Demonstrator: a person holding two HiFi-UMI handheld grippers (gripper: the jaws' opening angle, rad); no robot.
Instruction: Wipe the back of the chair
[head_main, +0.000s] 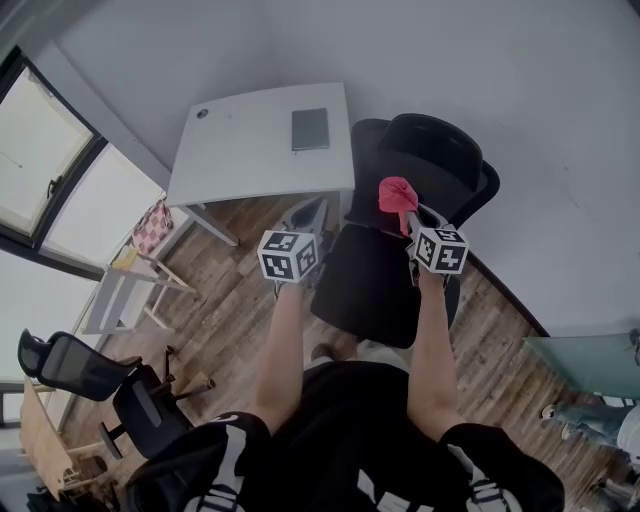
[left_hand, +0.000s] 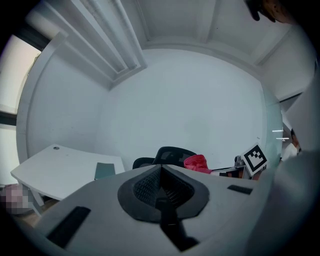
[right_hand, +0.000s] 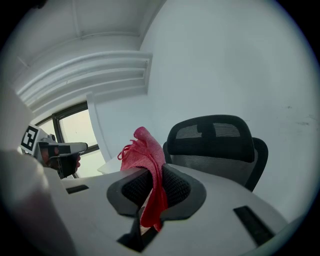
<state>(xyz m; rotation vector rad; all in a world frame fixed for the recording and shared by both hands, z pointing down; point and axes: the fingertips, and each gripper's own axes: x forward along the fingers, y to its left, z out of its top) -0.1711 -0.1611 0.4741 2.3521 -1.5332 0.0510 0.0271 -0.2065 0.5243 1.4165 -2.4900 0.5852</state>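
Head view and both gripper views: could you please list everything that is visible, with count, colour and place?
office chair: 1, black, mesh back, by the wall, right of the desk
cloth: 1, red, over the office chair, in the right gripper
desk: 1, white, against the wall
flat book-like thing: 1, grey, on the desk
second chair: 1, black, lower left
small table: 1, pale, below the window
floor: brown wood planks
left gripper: 1, grey, jaws together, nothing between them
right gripper: 1, grey, jaws shut on the cloth
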